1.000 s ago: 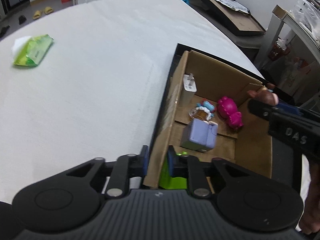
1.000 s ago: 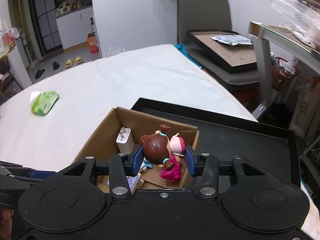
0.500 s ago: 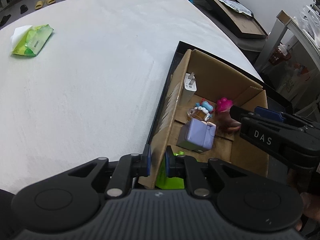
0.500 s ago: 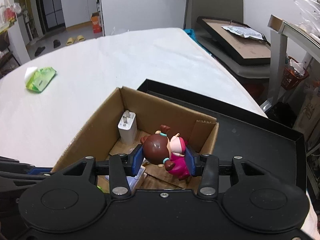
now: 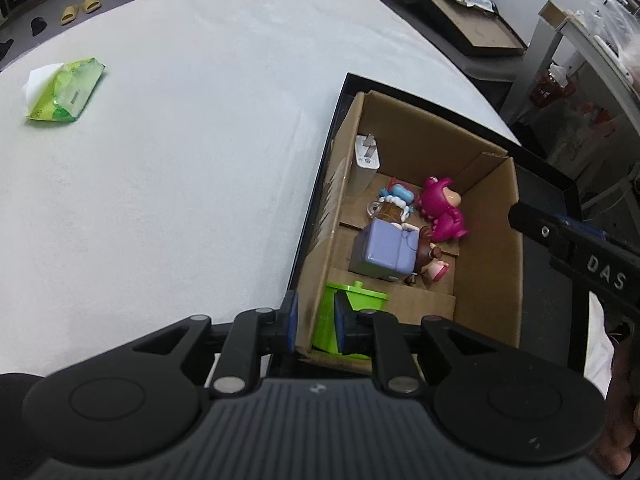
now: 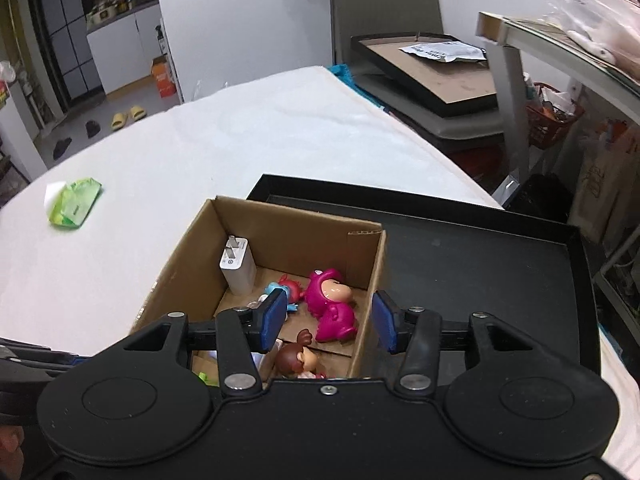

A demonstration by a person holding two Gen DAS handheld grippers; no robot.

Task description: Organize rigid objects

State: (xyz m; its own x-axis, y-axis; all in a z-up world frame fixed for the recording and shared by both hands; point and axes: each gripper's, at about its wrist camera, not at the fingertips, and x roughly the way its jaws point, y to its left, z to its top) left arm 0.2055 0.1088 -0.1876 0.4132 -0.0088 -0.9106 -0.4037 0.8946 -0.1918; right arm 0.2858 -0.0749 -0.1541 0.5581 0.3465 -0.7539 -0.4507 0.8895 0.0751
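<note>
A cardboard box [image 5: 490, 264] [image 6: 188, 256] stands in a black tray [image 6: 480, 264] on the white table. My left gripper [image 5: 314, 322] is shut on the box's near left wall. Inside lie a brown-haired doll [image 5: 430, 262] [image 6: 296, 362], a magenta figure [image 5: 442, 208] [image 6: 332, 304], a purple block [image 5: 384, 250], a white charger [image 5: 364, 164] [image 6: 238, 266], a small blue figure [image 5: 394, 198] and a green toy [image 5: 344, 316]. My right gripper [image 6: 330, 324] is open and empty above the box; the doll lies below it.
A green wipes pack [image 5: 64, 90] [image 6: 74, 200] lies far left on the table. A framed board [image 6: 432, 68] and a shelf [image 6: 560, 40] stand beyond the table's right edge. The black tray's right part [image 6: 500, 280] is bare.
My right gripper opened and let go of the brown-haired doll, which now lies in the box beside the purple block. The right gripper has pulled up and back. My left gripper still clamps the wall.
</note>
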